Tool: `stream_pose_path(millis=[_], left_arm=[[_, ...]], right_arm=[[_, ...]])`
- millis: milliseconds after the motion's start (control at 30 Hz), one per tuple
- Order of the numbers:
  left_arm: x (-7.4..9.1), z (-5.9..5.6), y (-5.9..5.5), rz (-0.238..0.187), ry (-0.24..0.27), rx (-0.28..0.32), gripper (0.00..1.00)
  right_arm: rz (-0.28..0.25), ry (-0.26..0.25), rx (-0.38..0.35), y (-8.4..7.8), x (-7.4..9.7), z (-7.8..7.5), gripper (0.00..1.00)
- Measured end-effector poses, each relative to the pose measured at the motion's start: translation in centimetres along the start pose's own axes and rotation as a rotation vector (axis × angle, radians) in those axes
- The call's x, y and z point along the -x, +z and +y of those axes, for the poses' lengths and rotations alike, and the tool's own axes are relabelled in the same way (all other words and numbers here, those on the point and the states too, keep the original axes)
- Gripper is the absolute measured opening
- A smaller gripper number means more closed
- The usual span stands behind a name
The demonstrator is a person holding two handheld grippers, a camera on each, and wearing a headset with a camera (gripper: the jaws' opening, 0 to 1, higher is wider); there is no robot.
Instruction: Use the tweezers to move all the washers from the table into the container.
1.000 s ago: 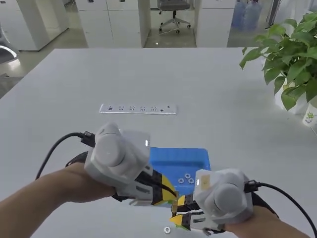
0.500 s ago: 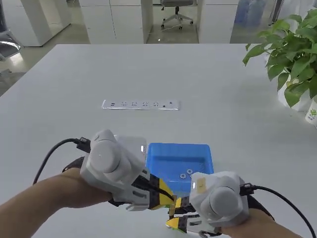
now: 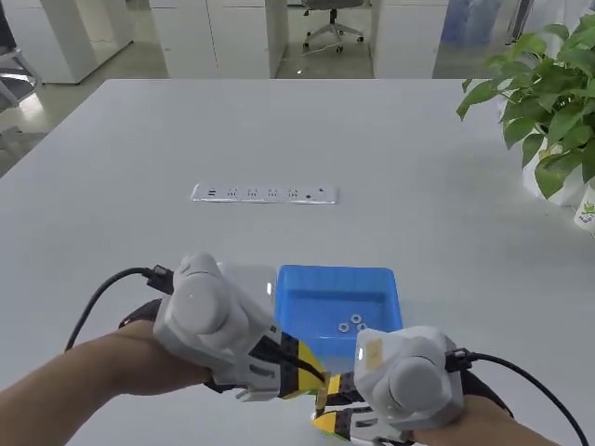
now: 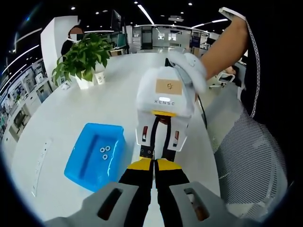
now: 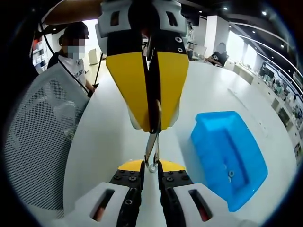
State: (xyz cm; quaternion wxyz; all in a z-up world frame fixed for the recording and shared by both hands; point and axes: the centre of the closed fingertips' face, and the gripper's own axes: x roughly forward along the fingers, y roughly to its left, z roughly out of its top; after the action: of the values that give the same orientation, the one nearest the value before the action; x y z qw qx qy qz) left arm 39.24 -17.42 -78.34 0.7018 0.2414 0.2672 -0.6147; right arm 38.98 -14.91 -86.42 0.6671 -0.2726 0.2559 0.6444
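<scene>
While the left gripper (image 5: pixel 152 129) clamps the tweezers (image 5: pixel 153 145), the right gripper (image 5: pixel 151 163) squeezes their tips onto one washer (image 5: pixel 152 169). From the grippers, the blue container (image 3: pixel 335 273) lies at 12 o'clock, holding three washers (image 3: pixel 351 324).

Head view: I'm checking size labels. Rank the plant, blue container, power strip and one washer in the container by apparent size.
1. plant, cut by the frame
2. blue container, partly covered
3. power strip, thin; farther off, so unsure
4. washer
</scene>
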Motion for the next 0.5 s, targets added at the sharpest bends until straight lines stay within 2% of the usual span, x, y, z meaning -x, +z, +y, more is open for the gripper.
stream_pose_path(millis=[500], left_arm=[[-0.41, 0.1, -0.21, -0.005, -0.007, 0.008, 0.04]], right_arm=[[0.013, 0.002, -0.003, -0.4, 0.14, 0.01, 0.13]])
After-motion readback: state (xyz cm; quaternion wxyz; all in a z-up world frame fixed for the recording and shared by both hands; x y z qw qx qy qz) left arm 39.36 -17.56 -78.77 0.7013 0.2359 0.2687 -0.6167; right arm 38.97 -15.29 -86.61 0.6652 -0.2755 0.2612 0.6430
